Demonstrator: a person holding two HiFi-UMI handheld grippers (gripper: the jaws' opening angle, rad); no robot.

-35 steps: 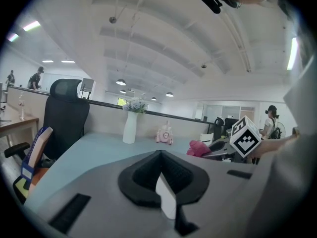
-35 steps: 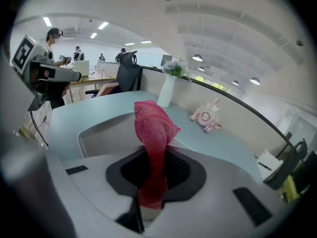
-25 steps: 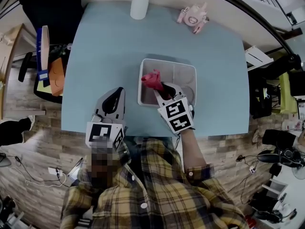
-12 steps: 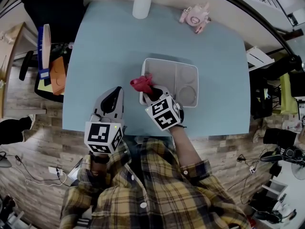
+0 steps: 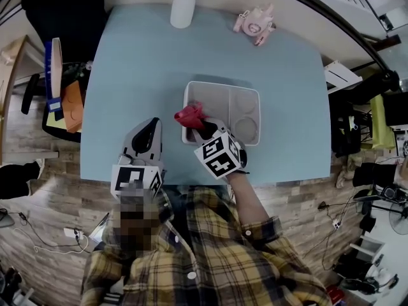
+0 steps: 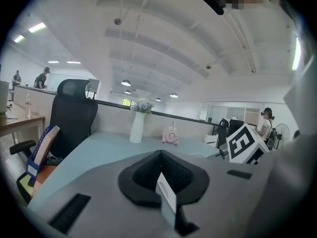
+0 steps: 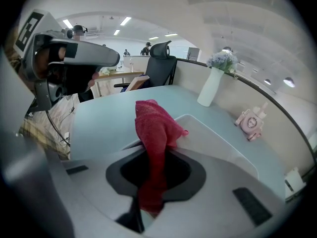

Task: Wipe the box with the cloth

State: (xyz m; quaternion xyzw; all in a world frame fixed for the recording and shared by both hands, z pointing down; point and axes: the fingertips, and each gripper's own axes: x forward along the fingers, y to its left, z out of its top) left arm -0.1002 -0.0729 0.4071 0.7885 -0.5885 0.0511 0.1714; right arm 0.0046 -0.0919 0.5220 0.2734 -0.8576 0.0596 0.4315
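Two tongs, one red cloth at the box's left rim

Right tongs (image 5: 203, 127) pinch the cloth (image 5: 189, 114), which bunches up just ahead of their tips against the left rim of the white box (image 5: 223, 83). Left tongs (image 5: 151, 125) are pressed together with nothing between them, low over the counter (image 5: 140, 62), beside and left of the right pair. The cloth looks soft, light and floppy, so a deep pinch low on the bunch suits it. The box seems thin, light plastic, likely to slide under wiping, and bracing its rim with the left tongs may help.
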